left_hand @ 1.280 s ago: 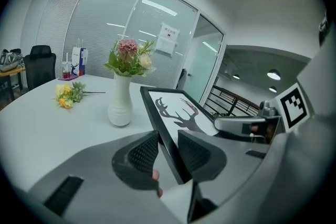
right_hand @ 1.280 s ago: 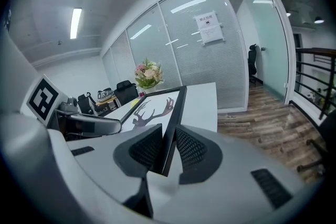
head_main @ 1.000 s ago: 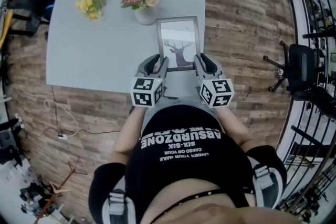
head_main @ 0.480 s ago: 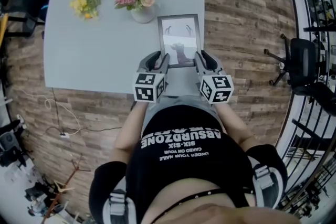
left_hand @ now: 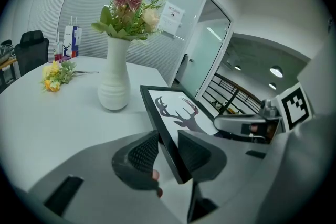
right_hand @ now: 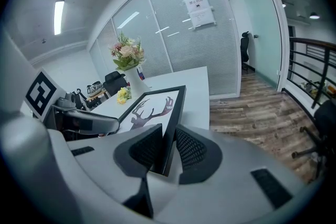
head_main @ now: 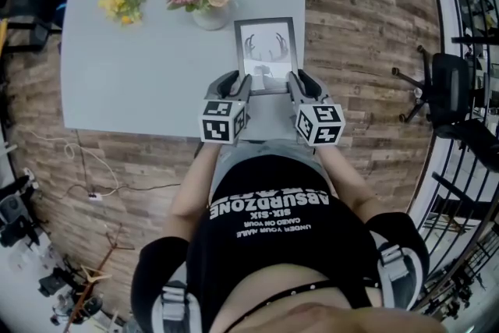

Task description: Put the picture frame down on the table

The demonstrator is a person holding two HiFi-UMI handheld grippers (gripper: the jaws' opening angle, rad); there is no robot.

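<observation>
In the head view the near end of the picture frame (head_main: 266, 47) is hidden behind the two grippers. No view shows whether its far edge touches the table (head_main: 140, 82) or hangs just above it.

The frame's long axis runs straight away from the fingers, print side up. The deer's antlers point to the far end, toward the white vase (head_main: 210, 18) of flowers. That vase stands beyond the left fingers, just off the frame's far left corner.

The left gripper (left_hand: 167, 152) is closed on the frame's left edge close to the near corner, with the black moulding pinched between its ribbed pads (left_hand: 144, 152). The right gripper (right_hand: 169, 149) clamps the right edge in the same way, with that edge standing between its two pads (right_hand: 191, 148). The frame spans the gap between the two grippers, over the table's near edge.
</observation>
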